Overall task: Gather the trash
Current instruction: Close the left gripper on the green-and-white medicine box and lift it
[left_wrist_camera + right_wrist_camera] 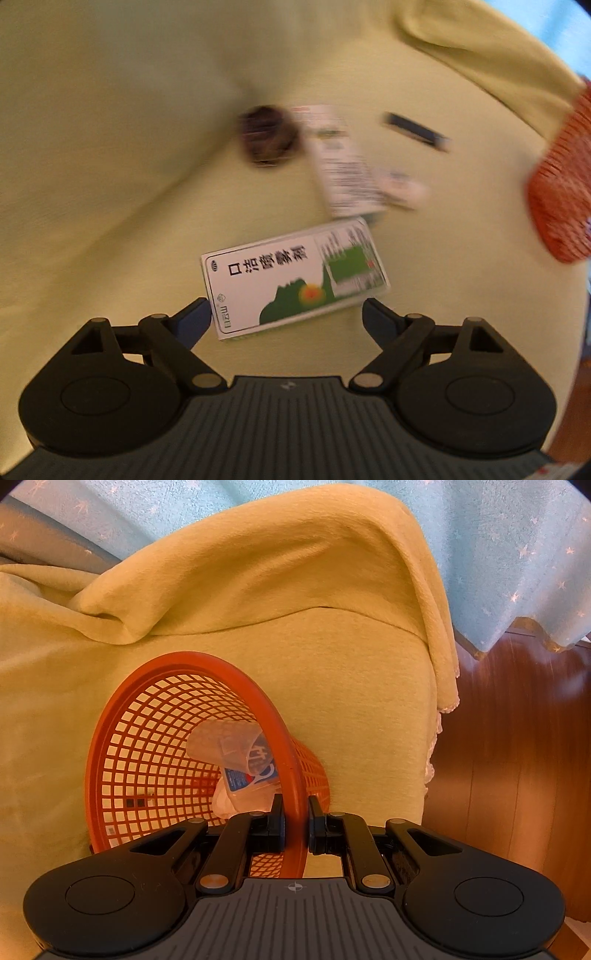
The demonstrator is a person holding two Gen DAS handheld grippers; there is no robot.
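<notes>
My left tongs [286, 317] are spread wide over the yellow-green blanket [110, 147], with a white and green box [295, 277] lying flat between the tips. Past it lie a second box [343, 162], a dark round thing [267, 134] and a dark stick [415, 131], all blurred. My right tongs [295, 812] pinch the rim of the orange basket [184, 672], tipped on the blanket, with a crumpled plastic bottle [247, 764] inside

yellow-green blanket [332, 686]: covers the seat, folded ridge at its back | blue starred curtain [517, 554]: behind, top right | wooden floor [517, 775]: right edge
</notes>
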